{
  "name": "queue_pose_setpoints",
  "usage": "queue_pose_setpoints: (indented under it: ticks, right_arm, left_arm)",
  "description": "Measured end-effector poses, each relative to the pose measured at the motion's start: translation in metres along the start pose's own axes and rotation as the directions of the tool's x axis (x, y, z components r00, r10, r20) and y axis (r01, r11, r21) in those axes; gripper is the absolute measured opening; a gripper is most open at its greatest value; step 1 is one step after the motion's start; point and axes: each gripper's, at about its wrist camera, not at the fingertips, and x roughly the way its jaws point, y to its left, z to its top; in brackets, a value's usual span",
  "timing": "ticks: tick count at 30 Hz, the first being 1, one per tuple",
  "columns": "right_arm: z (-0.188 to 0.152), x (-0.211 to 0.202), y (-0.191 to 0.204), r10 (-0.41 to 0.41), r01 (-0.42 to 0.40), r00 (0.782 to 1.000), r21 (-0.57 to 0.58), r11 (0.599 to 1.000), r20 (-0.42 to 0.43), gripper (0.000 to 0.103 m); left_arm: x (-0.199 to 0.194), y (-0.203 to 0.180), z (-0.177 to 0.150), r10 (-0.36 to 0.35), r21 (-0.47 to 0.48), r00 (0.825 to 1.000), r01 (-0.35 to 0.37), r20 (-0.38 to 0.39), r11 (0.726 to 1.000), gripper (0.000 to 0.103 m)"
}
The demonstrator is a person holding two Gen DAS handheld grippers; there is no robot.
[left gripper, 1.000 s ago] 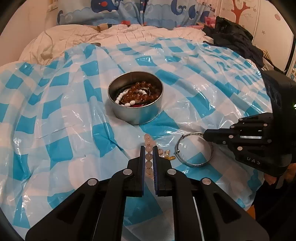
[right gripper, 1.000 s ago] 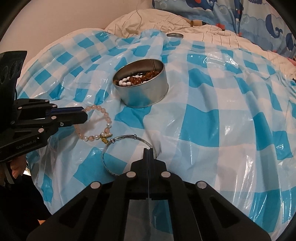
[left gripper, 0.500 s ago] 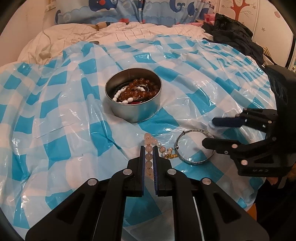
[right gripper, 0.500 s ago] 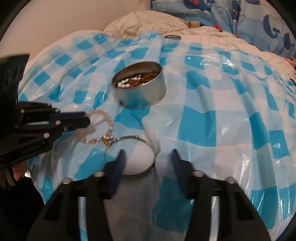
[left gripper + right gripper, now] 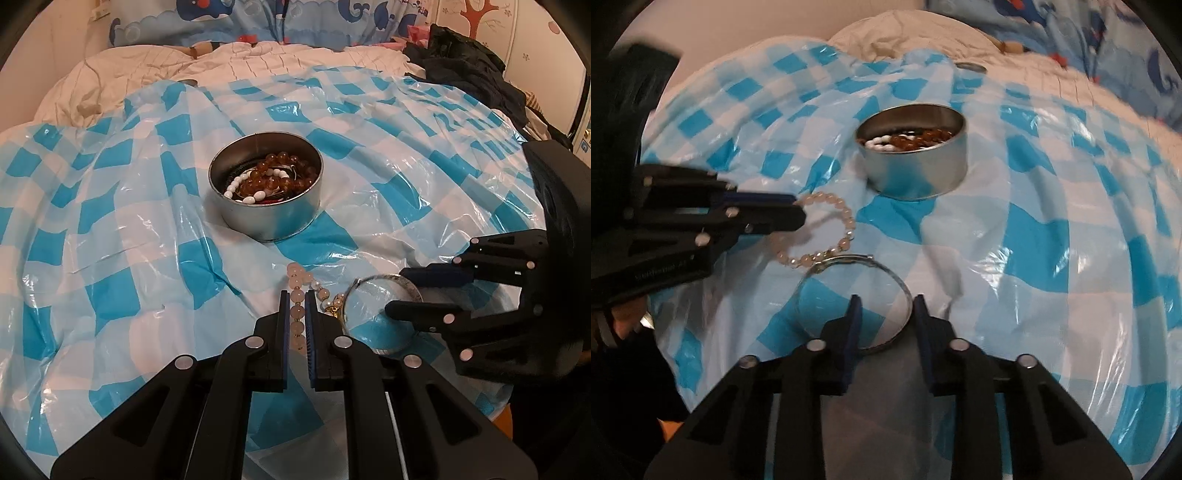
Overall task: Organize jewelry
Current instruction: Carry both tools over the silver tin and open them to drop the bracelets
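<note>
Pinching bead bracelet [image 5: 296, 314] at near side, left hand-held gripper [image 5: 296, 317] had it ready for lifting; bracelet lay on bed's checked sheet [image 5: 110, 258]. Right hand-held gripper [image 5: 882, 317] spread astride bangle [image 5: 855, 299] rim, not clamped. Tin [image 5: 266, 195] beyond, likely destination, held other beads.

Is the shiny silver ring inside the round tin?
No, the silver ring lies on the checked sheet in front of the tin.
</note>
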Motion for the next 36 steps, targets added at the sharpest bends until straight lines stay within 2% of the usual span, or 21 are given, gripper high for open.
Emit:
queue_pose_setpoints:
  ticks: [2,8,12,15,19,29,33,36]
  right_arm:
    - [-0.001,0.0,0.009,-0.02,0.02,1.0,-0.054,0.998,0.006,0.007]
    - [0.002,-0.011,-0.004,-0.041,0.042,0.996,-0.003,0.999,0.074,0.004]
    - [0.008,-0.03,-0.006,-0.085,0.086,0.98,0.007,0.996,0.181,0.005]
    - [0.011,-0.039,-0.007,-0.108,0.107,0.967,0.014,0.994,0.23,0.005]
    - [0.013,-0.044,-0.011,-0.122,0.118,0.959,0.031,0.993,0.254,0.005]
    - [0.015,-0.045,-0.015,-0.124,0.117,0.957,0.045,0.992,0.264,0.005]
    - [0.015,-0.047,-0.018,-0.125,0.111,0.953,0.064,0.992,0.276,0.005]
    - [0.019,-0.049,-0.023,-0.127,0.104,0.947,0.091,0.99,0.295,0.005]
  left_arm:
    - [0.001,0.001,0.0,0.0,0.001,1.0,0.0,-0.002,1.0,0.007]
    - [-0.003,0.0,0.002,-0.007,0.006,1.0,0.007,0.01,1.0,0.007]
    - [-0.011,-0.001,0.008,-0.013,0.005,0.999,0.012,0.035,1.0,0.007]
    - [-0.017,-0.002,0.014,-0.012,0.001,0.998,0.012,0.057,1.0,0.007]
    - [-0.021,-0.003,0.02,-0.002,0.004,0.997,0.002,0.073,1.0,0.007]
    - [-0.028,-0.005,0.026,0.014,0.013,0.995,-0.015,0.096,1.0,0.007]
    - [-0.035,-0.004,0.033,0.017,0.008,0.992,-0.018,0.121,1.0,0.007]
    - [-0.047,-0.001,0.044,0.017,-0.01,0.985,-0.015,0.174,1.0,0.007]
